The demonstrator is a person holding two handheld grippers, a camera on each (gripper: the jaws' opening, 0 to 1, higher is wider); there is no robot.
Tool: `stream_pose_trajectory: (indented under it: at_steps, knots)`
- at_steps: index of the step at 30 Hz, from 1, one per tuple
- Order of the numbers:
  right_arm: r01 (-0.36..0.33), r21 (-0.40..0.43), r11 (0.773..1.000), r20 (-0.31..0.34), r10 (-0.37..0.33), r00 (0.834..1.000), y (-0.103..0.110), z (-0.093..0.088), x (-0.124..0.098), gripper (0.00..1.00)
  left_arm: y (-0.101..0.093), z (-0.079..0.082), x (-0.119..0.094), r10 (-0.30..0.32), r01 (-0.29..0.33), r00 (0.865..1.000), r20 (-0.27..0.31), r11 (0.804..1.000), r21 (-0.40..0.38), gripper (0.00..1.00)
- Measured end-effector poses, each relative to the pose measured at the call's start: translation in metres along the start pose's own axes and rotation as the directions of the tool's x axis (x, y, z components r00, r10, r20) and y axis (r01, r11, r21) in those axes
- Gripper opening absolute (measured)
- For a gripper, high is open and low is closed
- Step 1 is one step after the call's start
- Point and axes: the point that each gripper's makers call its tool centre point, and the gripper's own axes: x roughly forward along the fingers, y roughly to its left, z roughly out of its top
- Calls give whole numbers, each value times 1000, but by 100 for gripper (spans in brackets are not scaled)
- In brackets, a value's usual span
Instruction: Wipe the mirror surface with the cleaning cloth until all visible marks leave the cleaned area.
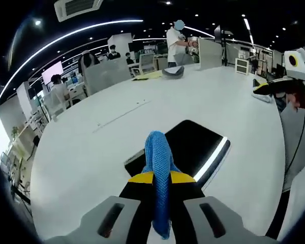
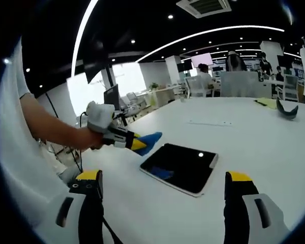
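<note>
Cloth pinched lengthwise in left gripper, tip toward mirror; right gripper jaws spread.

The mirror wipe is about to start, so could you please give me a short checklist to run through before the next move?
1. Blue cloth clamped in left gripper: ok.
2. Mirror lying flat on the white table, whole outline in view: ok.
3. Cloth touching the glass: not ok; in the right gripper view it hangs beside the mirror's near edge.
4. Right gripper open, apart from the mirror: ok.
5. Marks on the glass: cannot tell, reflections mask the surface.
</note>
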Motion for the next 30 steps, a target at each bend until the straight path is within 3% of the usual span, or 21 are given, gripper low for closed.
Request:
stream_pose_trajectory:
  at_steps: [19,30]
  knots:
    - [-5,-20,1000,-7,5,1000,2,-4,9,99,48,6,33,55,-54,998,-33,998,29,7]
    - [12,-9,1000,-32,-12,999,-4,-9,10,100,63,3,58,65,-64,996,-52,998,20,7]
